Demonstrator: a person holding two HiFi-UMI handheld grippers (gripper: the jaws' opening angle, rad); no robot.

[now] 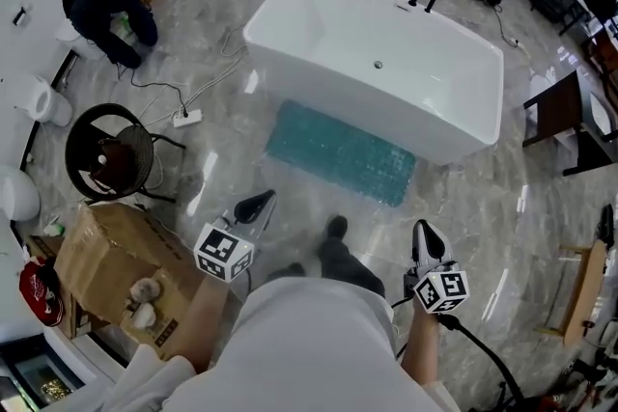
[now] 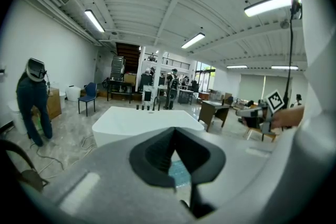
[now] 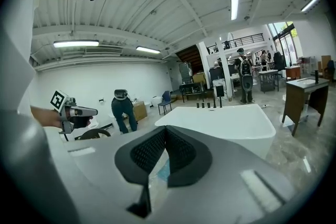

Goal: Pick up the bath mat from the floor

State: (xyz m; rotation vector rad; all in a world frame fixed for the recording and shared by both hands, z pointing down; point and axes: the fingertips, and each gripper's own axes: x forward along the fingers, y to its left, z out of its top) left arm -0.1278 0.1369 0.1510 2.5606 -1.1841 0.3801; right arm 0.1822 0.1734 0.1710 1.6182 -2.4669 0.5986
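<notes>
Head view: mat point(image 1: 340, 152) flat on floor point(image 1: 463, 207), just beside tub point(image 1: 386, 53), at 12 o'clock. Left gripper point(image 1: 257, 204), right gripper point(image 1: 423, 231): fingers together, empty, apart from mat.

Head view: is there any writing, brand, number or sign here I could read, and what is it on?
No text here can be read.
On the cardboard box: a dark printed patch on its side, too small to read.
On the red item at the left edge: white marks, too blurred to read.
On the left gripper and right gripper: cubes with black-and-white square patterns, no letters.
</notes>
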